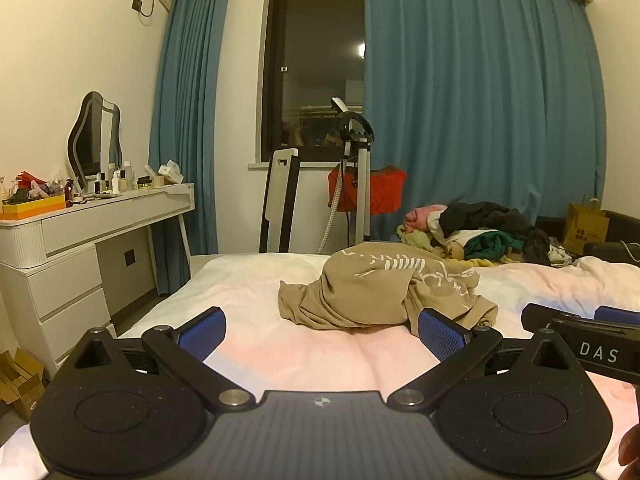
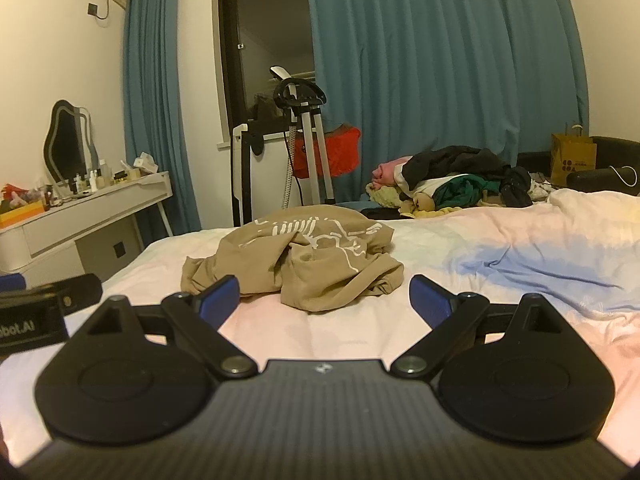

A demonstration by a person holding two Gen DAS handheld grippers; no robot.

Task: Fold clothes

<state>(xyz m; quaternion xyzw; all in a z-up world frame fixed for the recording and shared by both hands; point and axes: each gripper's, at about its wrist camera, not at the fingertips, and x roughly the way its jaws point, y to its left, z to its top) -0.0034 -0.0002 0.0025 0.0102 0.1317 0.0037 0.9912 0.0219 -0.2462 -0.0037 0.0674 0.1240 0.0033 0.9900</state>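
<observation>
A crumpled tan garment with white print lies bunched on the pale bed; the right wrist view shows the tan garment straight ahead. My left gripper hovers over the sheet just short of it, jaws wide open, nothing between the blue pads. My right gripper is also open and empty, level with the garment's near edge. Each gripper's body shows at the edge of the other's view: the right gripper and the left gripper.
A pile of mixed clothes sits at the bed's far side, with a yellow paper bag beyond. A white dressing table with bottles and a mirror stands left. A garment steamer stand and blue curtains are behind the bed.
</observation>
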